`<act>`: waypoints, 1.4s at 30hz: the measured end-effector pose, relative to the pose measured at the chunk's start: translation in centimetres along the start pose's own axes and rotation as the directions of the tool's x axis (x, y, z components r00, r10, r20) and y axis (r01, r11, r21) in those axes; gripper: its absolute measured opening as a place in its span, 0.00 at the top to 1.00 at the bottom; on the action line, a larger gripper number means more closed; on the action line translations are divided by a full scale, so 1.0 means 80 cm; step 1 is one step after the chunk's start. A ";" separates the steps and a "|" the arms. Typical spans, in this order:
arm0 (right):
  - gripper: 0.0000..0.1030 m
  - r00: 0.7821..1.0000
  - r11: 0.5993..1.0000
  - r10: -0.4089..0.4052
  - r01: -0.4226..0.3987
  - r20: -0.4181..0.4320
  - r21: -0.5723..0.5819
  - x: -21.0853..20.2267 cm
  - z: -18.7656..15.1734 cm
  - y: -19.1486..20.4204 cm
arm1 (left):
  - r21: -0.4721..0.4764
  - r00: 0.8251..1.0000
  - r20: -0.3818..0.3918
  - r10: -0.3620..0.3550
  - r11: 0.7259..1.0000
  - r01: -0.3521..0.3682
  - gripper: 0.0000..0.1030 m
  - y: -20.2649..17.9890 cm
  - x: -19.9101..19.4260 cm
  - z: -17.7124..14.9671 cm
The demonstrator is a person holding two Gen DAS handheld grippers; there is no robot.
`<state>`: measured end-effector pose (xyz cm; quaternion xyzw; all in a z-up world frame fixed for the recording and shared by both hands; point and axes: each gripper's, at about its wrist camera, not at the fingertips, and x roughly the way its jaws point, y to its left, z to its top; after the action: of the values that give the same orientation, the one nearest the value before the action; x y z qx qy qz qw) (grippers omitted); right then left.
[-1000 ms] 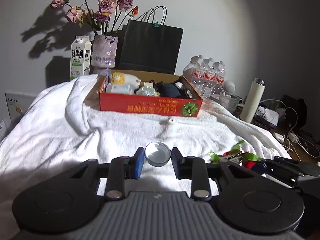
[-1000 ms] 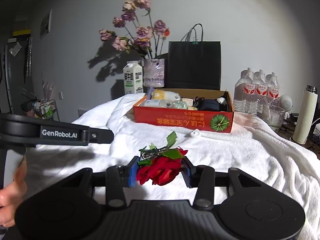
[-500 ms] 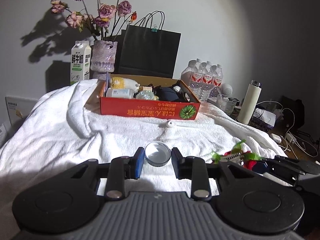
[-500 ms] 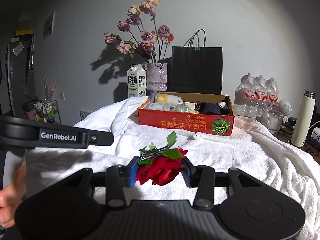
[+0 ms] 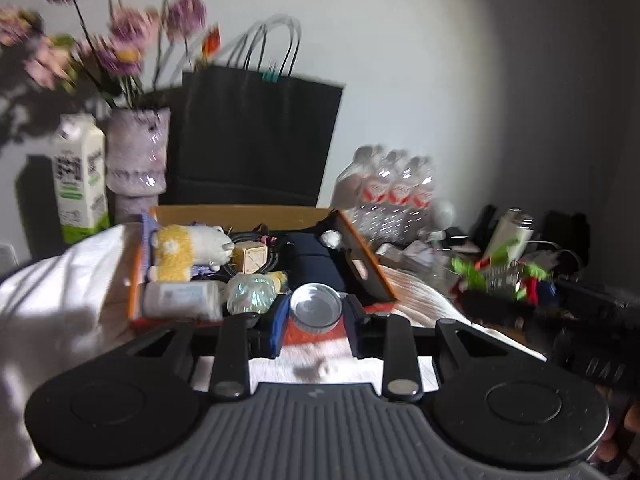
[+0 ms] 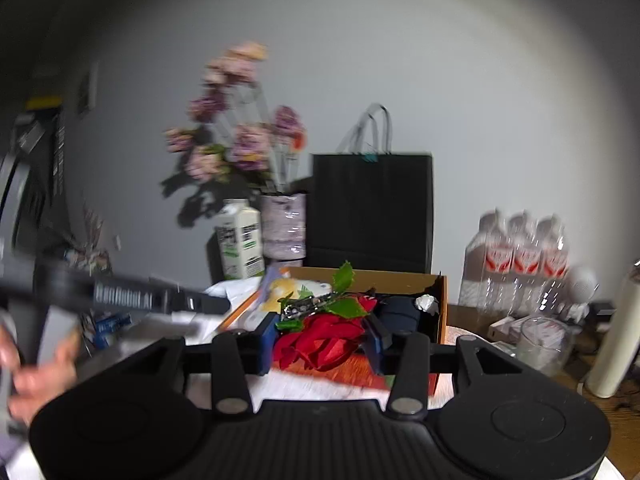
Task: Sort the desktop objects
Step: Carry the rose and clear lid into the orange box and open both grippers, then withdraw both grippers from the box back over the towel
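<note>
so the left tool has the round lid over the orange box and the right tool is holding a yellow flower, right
Not quite: the right tool holds a red flower, as the right wrist view shows. The left tool does have the round lid over the orange box.

Moved both my hand-held grippers forward to the orange box (image 5: 362, 258): left hand-held gripper (image 5: 316, 314) with the round lid (image 5: 316, 307) now at its front edge, right hand-held gripper (image 6: 322, 342) brings the red rose (image 6: 320, 342) over its front wall.

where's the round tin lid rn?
Left wrist view, centre: round tin lid clamped in the left gripper, at the orange box front edge, beside the glass ball.
</note>
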<state>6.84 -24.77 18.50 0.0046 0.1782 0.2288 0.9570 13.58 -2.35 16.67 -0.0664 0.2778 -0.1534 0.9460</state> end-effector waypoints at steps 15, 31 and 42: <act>0.44 0.929 0.972 -0.122 0.183 -0.349 0.147 0.283 0.026 -0.104 | -0.016 0.984 -0.166 0.065 0.998 -0.069 0.24 0.036 0.210 0.027; 0.21 0.916 0.968 -0.146 0.210 -0.374 0.138 0.278 0.057 -0.083 | 0.006 0.901 -0.187 0.392 0.917 -0.398 0.04 0.097 0.170 0.061; 0.20 0.932 0.980 -0.138 0.177 -0.336 0.090 0.192 0.024 -0.028 | 0.048 0.902 -0.112 0.417 0.909 -0.414 0.02 0.065 0.059 0.014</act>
<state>21.21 -19.88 14.89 0.0090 0.3480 0.1378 0.9273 19.26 1.05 14.12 0.0147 0.3398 0.0448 0.9393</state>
